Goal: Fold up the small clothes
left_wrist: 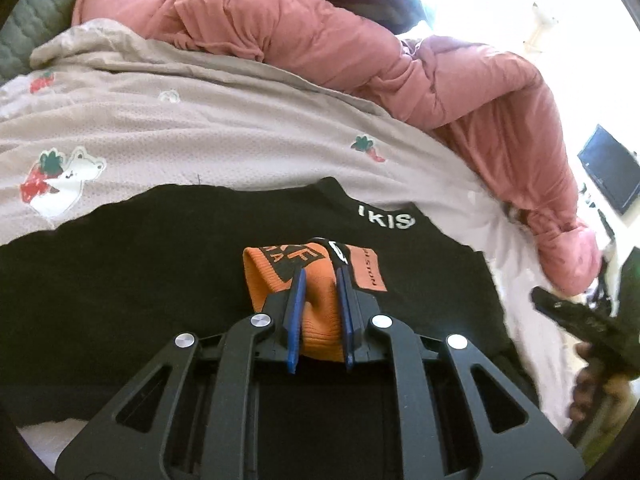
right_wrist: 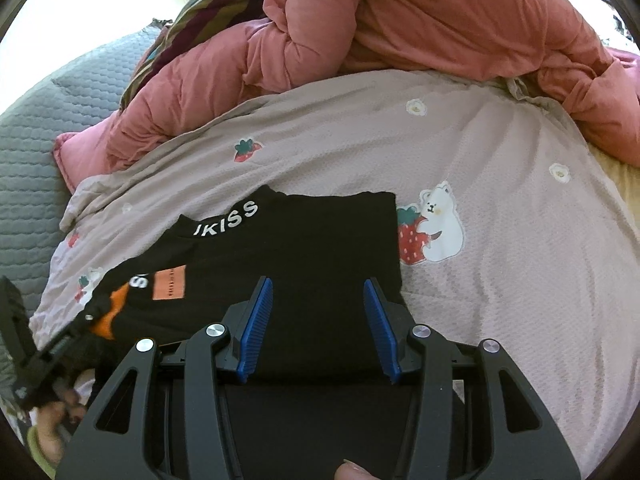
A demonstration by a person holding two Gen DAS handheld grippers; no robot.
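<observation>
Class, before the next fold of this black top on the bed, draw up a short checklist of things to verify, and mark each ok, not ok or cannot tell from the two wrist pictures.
1. Left gripper has a firm hold: ok, shut on the orange cuff.
2. Right gripper free to take a second grip: ok, open, nothing between its pads.
3. Black top lies flat on the strawberry sheet: ok over the part in view.
4. Pink duvet clear of the top: ok, bunched behind it.
5. Only one cloth layer pinched: cannot tell.
</observation>
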